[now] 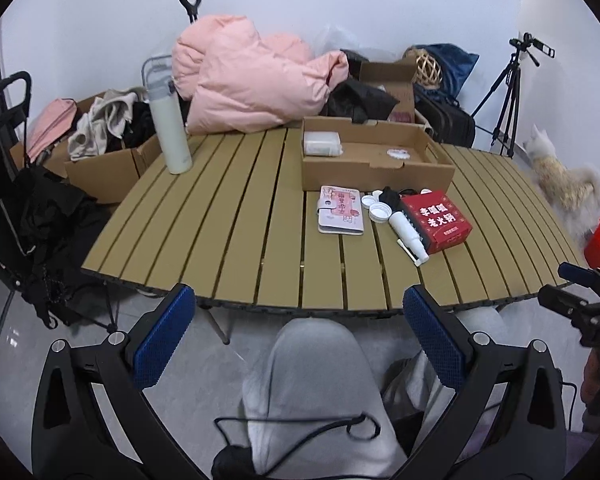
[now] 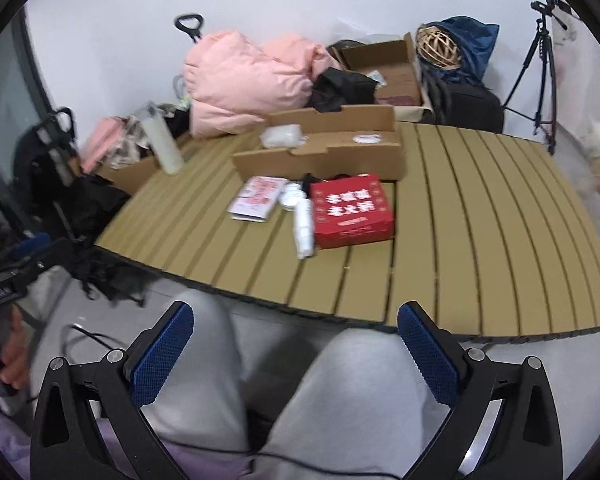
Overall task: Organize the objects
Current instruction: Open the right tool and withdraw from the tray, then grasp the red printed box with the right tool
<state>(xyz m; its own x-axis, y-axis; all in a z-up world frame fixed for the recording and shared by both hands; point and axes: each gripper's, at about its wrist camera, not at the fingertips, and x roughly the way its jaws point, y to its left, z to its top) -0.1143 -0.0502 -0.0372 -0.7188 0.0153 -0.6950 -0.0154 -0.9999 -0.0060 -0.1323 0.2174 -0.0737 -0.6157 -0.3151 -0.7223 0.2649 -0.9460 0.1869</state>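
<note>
Left wrist view: slatted table (image 1: 236, 216) fills the mid-frame, with a pink padded jacket (image 1: 244, 80) heaped at its far edge. On the far half of the table sits an open, shallow cardboard box (image 1: 376, 178), holding a white packet (image 1: 322, 144) at its left end and a small round white item (image 1: 398, 155) toward its right. A tall white bottle (image 1: 168, 120) stands upright near the table's far left corner, well apart from the box.

Just in front of the cardboard box lies the loose group: a red carton (image 1: 438, 216) on the right; a white tube (image 1: 406, 230) lying flat against its left side; a pink-and-white wallet (image 1: 340, 210) to the left; white caps (image 1: 376, 206) between wallet and carton.

Left gripper (image 1: 298, 336) is held short of the table's near edge, above grey-trousered knees (image 1: 312, 380), fingers spread wide, nothing between them.

Right wrist view: right gripper (image 2: 296, 350) likewise spread and empty, short of the table edge. Frame is somewhat blurred.
</note>
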